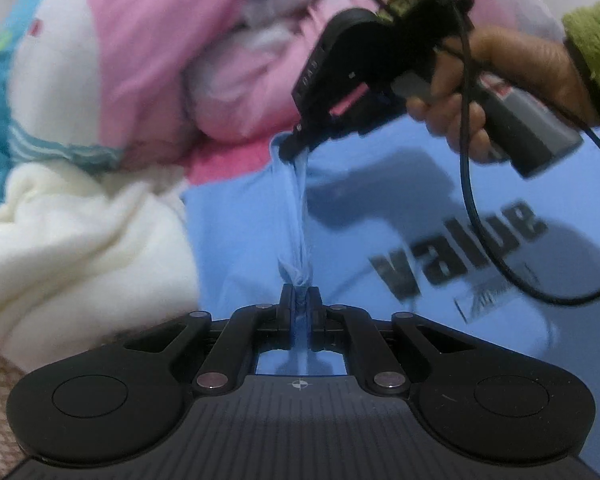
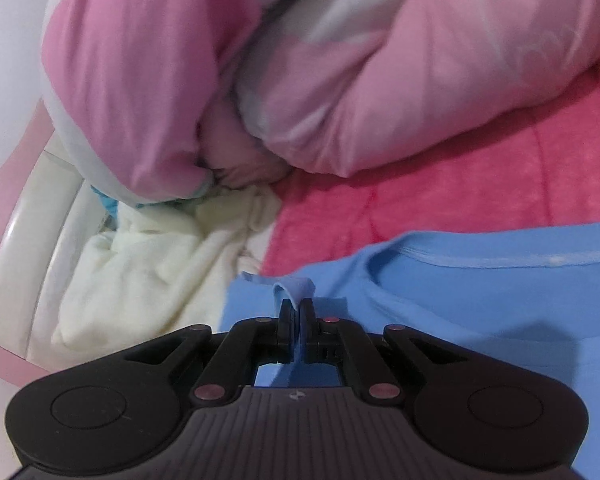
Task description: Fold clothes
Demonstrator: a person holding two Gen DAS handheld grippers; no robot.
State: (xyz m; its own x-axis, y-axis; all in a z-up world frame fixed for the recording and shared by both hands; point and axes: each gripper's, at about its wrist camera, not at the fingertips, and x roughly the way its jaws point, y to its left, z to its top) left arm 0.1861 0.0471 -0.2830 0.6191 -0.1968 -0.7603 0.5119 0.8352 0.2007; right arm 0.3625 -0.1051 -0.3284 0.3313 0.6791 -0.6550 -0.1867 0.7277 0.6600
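Blue cotton, a T-shirt (image 1: 380,208) printed with the word "value", is spread on the pink bedspread (image 2: 440,196), and every other thing is best placed against it. One edge of the shirt is pinched at two spots. The left hand-held gripper (image 1: 300,300) is clamped on a bunched tuft of that edge near the shirt's lower end, and the right hand-held gripper (image 2: 296,308) is clamped on a small flap of the same cloth just beside the collar (image 2: 480,260). Between the two grips a narrow ridge of fabric is drawn taut and raised off the body of the shirt, as the left wrist view shows.

The edge is probably held at both ends so that it can be kept straight and carried across the shirt as one line; a single pinch would let the cloth sag and the fold would go crooked. Whether this is a side being lifted for folding inward or one being laid down cannot be settled.

Beyond the shirt's collar end a rolled pink quilt (image 2: 380,80) is heaped. A cream blanket (image 2: 152,256) lies crumpled just beside the gripped edge, close enough to be caught if the fabric is dragged that way.
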